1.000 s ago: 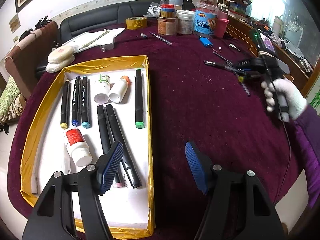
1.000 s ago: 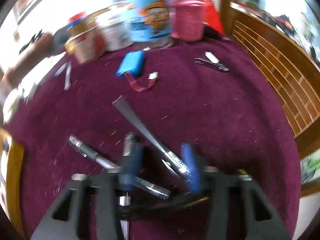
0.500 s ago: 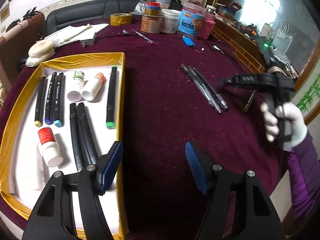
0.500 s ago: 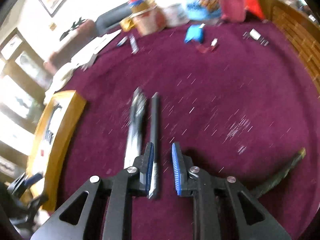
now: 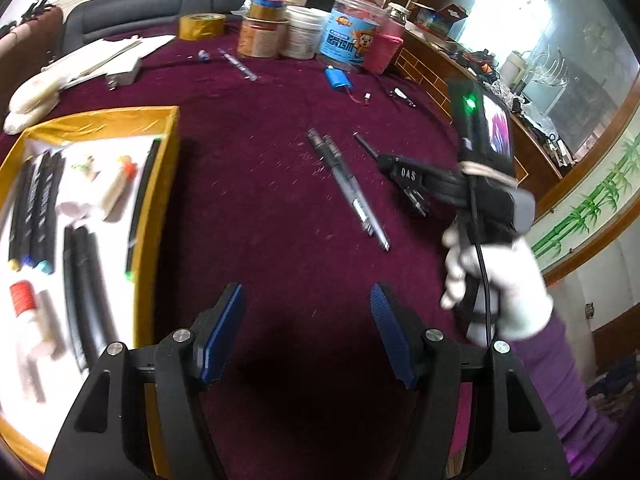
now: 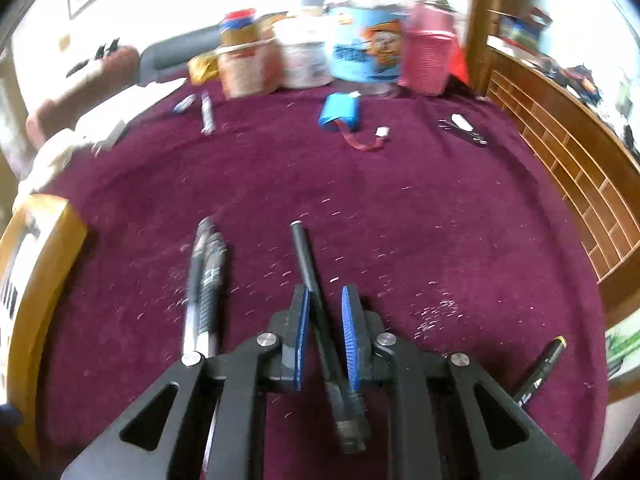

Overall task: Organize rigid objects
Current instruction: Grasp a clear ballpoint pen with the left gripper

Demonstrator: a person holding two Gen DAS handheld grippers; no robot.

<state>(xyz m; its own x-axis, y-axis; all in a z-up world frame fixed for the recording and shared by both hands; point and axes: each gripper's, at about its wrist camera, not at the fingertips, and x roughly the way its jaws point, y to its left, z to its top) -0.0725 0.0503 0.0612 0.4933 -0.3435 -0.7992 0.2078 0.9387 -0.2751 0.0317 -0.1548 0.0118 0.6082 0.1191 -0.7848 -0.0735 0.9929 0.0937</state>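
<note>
My right gripper (image 6: 323, 300) is shut on a black pen (image 6: 306, 256) that pokes forward between its blue pads, held a little above the maroon cloth; it also shows in the left wrist view (image 5: 386, 160). Two pens (image 6: 204, 280) lie side by side on the cloth left of it, also seen in the left wrist view (image 5: 348, 188). My left gripper (image 5: 306, 320) is open and empty above bare cloth. A gold-rimmed tray (image 5: 160, 184) at the left holds several markers (image 5: 80, 256) and small white bottles (image 5: 116, 188).
Jars and tubs (image 5: 304, 36) stand at the table's back, with a tape roll (image 5: 201, 26). A blue battery pack (image 6: 340, 114) with a red wire and nail clippers (image 6: 462, 128) lie behind. A yellow-capped marker (image 6: 540, 368) lies at the right. A wooden ledge (image 6: 568, 152) borders the table's right side.
My right gripper has lifted the black pen away from the two pens on the cloth. My left gripper has swung right, so the tray sits further left in its view.
</note>
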